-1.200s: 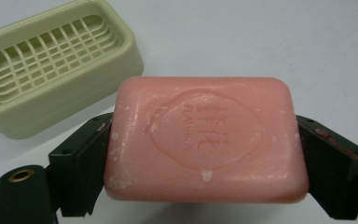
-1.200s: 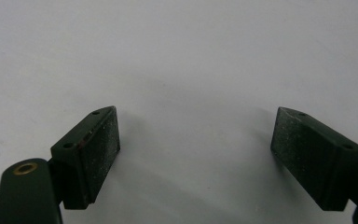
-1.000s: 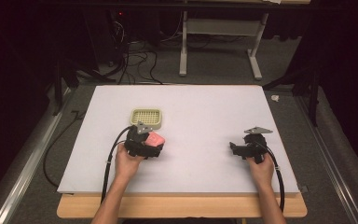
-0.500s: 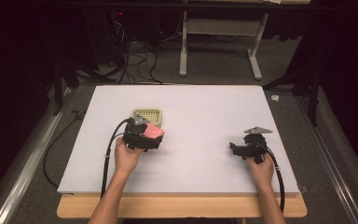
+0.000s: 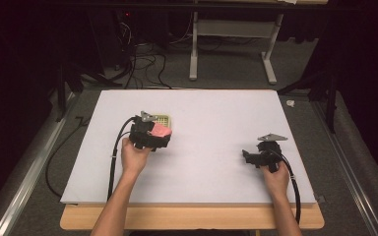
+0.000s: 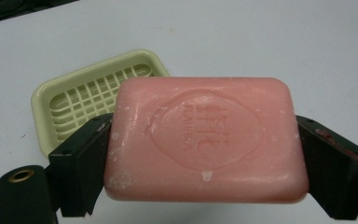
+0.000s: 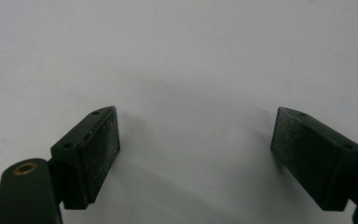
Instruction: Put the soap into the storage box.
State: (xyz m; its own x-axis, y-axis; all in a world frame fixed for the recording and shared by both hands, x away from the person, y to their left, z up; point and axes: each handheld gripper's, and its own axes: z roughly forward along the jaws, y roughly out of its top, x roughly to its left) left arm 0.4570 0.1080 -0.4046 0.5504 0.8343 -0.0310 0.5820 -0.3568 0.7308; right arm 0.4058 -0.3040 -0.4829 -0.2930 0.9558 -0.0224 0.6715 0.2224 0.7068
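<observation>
A pink bar of soap [image 6: 205, 140] sits clamped between the two black jaws of my left gripper [image 6: 200, 154], held above the white table. In the high view the same soap [image 5: 159, 132] shows at the front of the left gripper [image 5: 156, 135], just in front of a pale yellow-green soap dish [image 5: 165, 119]. The dish [image 6: 84, 100] has a slotted grid floor and lies a little beyond the soap, half hidden by it. My right gripper [image 5: 248, 156] rests on the table at the right, and its jaws stand wide apart [image 7: 198, 154] over bare white surface.
The white board [image 5: 202, 113] lies on a wooden table whose edge [image 5: 192, 219] shows at the front. Black cables [image 5: 113, 162] trail from both grippers. Behind the table stand a metal desk frame [image 5: 231, 44] and loose cables on the floor.
My left gripper has risen and moved away from the person with the soap, now partly covering the dish in the high view. The right gripper has stayed where it was.
</observation>
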